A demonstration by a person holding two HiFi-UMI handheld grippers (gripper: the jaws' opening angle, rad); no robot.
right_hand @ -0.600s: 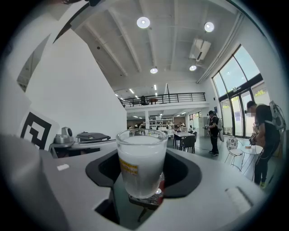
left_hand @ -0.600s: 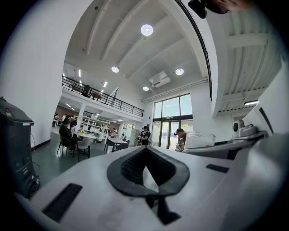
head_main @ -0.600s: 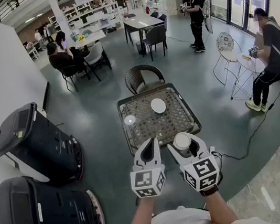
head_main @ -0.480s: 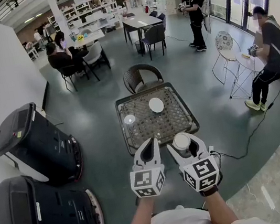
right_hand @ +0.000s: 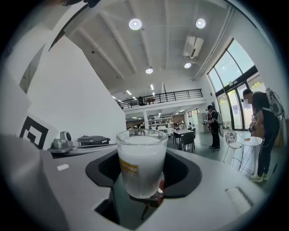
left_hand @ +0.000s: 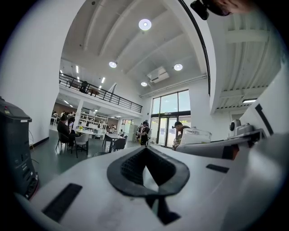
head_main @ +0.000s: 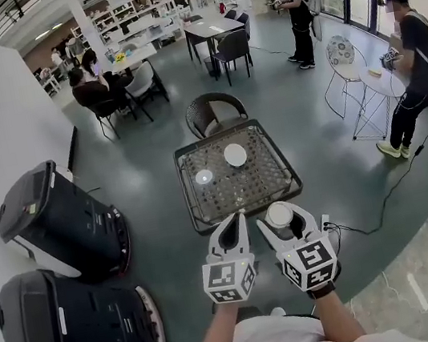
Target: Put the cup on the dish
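Right fingers (right_hand: 187, 173): clamped on upright frosted cup (right_hand: 141, 162), lower centre.
Left fingers (left_hand: 126, 169): pressed together, empty.
Dish (head_main: 236, 154): on table (head_main: 186, 191), upper centre, well apart from cup.

I see the small frosted-white glass cup (right_hand: 141, 162) with a yellow label. It stands upright between the jaws of my right gripper (head_main: 288, 223), which hold it in the air near the table's (head_main: 257, 177) front edge. The small round white dish (head_main: 236, 154) lies flat on the table's far half, well apart from the cup.
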